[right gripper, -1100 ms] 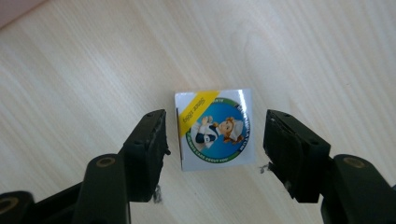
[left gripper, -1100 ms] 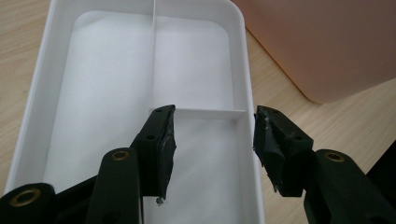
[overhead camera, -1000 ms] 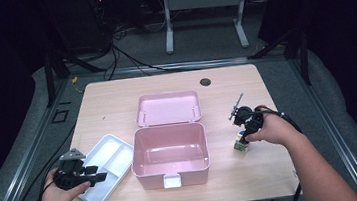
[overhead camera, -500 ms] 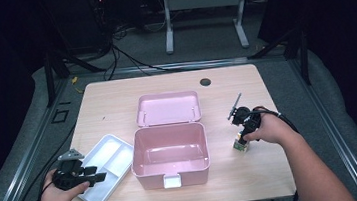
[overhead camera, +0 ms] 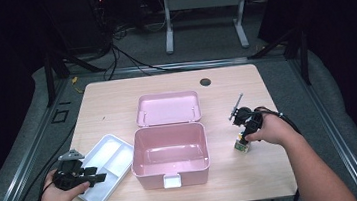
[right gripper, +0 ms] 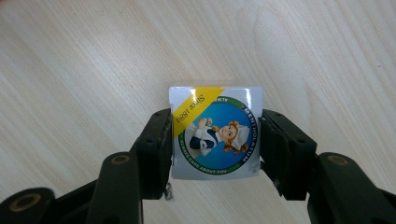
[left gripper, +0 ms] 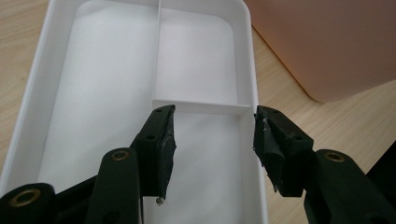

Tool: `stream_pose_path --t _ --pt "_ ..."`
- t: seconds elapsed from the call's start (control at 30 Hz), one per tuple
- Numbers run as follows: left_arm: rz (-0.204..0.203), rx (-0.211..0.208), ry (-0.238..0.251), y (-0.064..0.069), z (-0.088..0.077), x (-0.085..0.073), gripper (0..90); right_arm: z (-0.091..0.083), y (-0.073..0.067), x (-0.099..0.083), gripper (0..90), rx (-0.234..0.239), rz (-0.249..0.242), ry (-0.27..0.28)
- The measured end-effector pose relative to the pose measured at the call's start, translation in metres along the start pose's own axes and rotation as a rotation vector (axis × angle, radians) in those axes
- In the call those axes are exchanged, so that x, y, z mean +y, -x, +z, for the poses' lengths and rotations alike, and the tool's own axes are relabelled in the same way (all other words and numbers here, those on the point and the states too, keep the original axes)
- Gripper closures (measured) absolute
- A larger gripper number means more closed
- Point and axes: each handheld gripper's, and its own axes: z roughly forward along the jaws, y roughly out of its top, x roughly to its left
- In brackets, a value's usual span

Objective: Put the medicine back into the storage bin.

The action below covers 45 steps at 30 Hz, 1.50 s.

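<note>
On the worktop, the left claw hangs wide open above the white tray, gripping nothing. The right claw, jaws just closing, brackets the small Mentholatum box, printed face up, right of the pink case; contact unclear.

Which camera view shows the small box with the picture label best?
The right gripper view: the small box sits close up between the right gripper jaws, which have just been closing, label readable. The high view shows it tiny under the hand, on the table.
</note>
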Motion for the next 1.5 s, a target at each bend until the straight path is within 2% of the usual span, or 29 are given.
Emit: stream_pose_path --t 0.13,0.27,0.37,0.4,0.47,0.53,0.57,0.63,0.7,0.73,0.8,0.83,0.9,1.0,1.27,1.43,1.5 --pt "-0.004 0.000 0.005 0.000 -0.001 0.000 48.6 -0.006 -0.002 0.002 47.0 -0.002 -0.006 0.012" --pt "-0.004 -0.001 0.004 -0.001 0.000 0.000 48.6 -0.026 -0.006 0.008 47.0 -0.006 -0.037 0.027" --pt "-0.003 -0.002 0.001 -0.001 0.000 -0.001 48.6 -0.033 -0.009 0.010 47.0 -0.018 -0.055 0.047" --pt "-0.004 0.001 0.004 -0.001 0.000 -0.001 48.6 -0.043 -0.012 0.014 47.0 -0.017 -0.076 0.017" --pt "-0.006 0.000 0.009 -0.001 -0.001 -0.001 48.7 -0.052 -0.014 0.017 47.0 -0.030 -0.090 0.028" --pt "0.000 0.000 0.006 -0.002 -0.001 -0.001 48.7 -0.058 -0.016 0.020 47.0 -0.024 -0.103 0.036" --pt "-0.005 0.000 0.005 -0.002 -0.001 -0.001 48.8 -0.068 -0.019 0.024 47.0 -0.016 -0.129 0.035" --pt "-0.005 0.001 0.002 -0.002 0.000 -0.001 48.8 -0.078 -0.023 0.028 47.0 -0.020 -0.175 0.036" --pt "-0.005 0.000 0.001 -0.002 0.000 -0.001 48.8 -0.081 -0.025 0.029 47.1 -0.021 -0.189 0.040" --pt "-0.005 -0.001 0.001 -0.002 0.000 -0.001 48.8 -0.092 -0.031 0.033 47.0 -0.057 -0.249 0.057" --pt "-0.005 -0.001 0.001 -0.002 0.000 -0.001 48.8 -0.096 -0.034 0.034 47.1 -0.059 -0.269 0.056" --pt "-0.005 -0.003 -0.001 -0.002 0.000 -0.001 48.8 -0.102 -0.037 0.036 47.1 -0.047 -0.298 0.056" --pt "-0.007 -0.005 -0.002 -0.002 0.000 -0.001 48.8 -0.115 -0.046 0.041 47.0 -0.053 -0.365 0.077" --pt "-0.006 -0.005 -0.003 -0.002 0.000 -0.001 48.8 -0.126 -0.055 0.046 47.1 -0.040 -0.409 0.082" --pt "-0.009 -0.007 -0.005 -0.003 0.001 -0.002 48.8 -0.140 -0.072 0.064 47.1 -0.030 -0.470 0.086" --pt "-0.010 -0.008 -0.005 -0.003 0.002 -0.002 48.8 -0.144 -0.080 0.072 47.0 -0.020 -0.479 0.086" --pt "-0.008 -0.008 -0.010 -0.003 0.002 -0.002 48.8 -0.148 -0.087 0.081 47.0 -0.017 -0.494 0.096"
